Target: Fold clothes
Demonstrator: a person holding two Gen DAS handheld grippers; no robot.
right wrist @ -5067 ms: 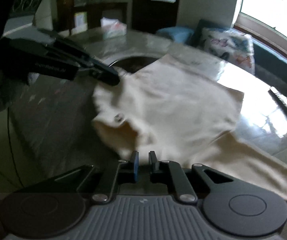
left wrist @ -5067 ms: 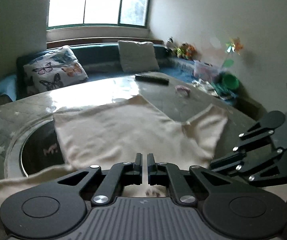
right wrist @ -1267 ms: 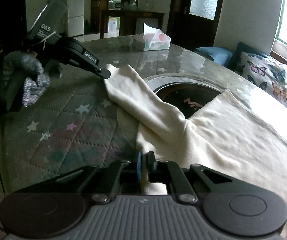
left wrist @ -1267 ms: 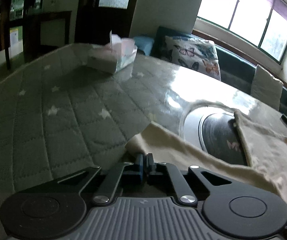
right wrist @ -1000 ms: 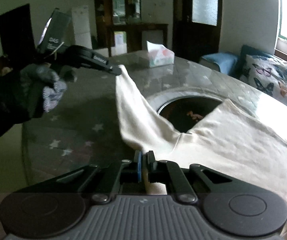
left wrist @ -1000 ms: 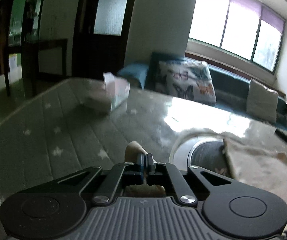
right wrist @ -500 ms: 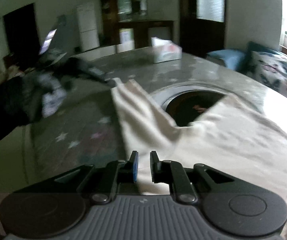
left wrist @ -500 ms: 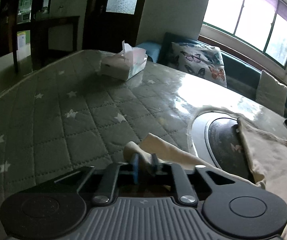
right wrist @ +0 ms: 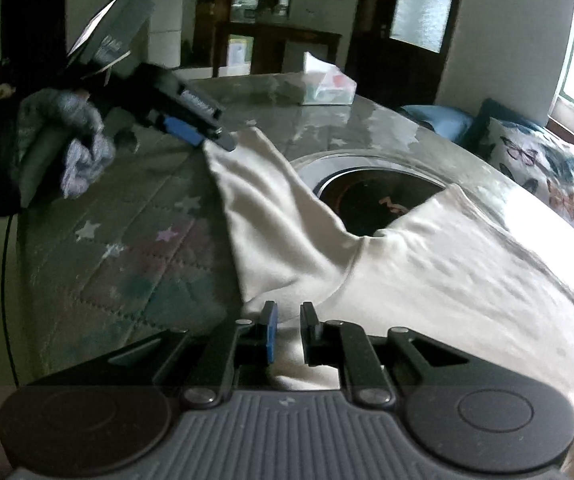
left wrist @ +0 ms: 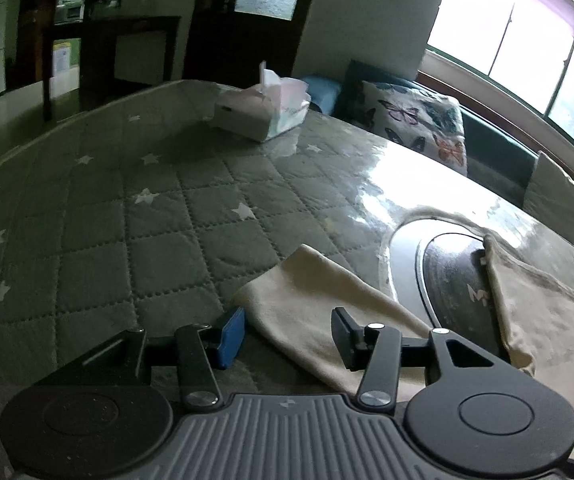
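Nearest to me, the right gripper hangs low over the cream garment, its jaws parted only a little with cloth lying loose under and between them; the pads do not look pressed together on it, so I judge it is not gripping. The garment lies spread on the round table, its body toward the window side and one long sleeve running out over the quilted cover.

The left gripper sits at the sleeve's cuff end. Its jaws have just been opening and now stand about half apart, the blue pad on one side and the black one on the other, with the cuff lying flat between them, touched by neither.

The fabric looks like a soft, light knit: it drapes, wrinkles near the armpit and sags where it crosses the dark round inset in the tabletop. It should fold easily but will slide and bunch, so I would pinch it at a seam, the cuff or the shoulder edge rather than mid-panel. The table cover is padded, stitched in squares with small stars, and glossy where light strikes.

Farther off stands a tissue box, then a butterfly-print cushion on a bench.
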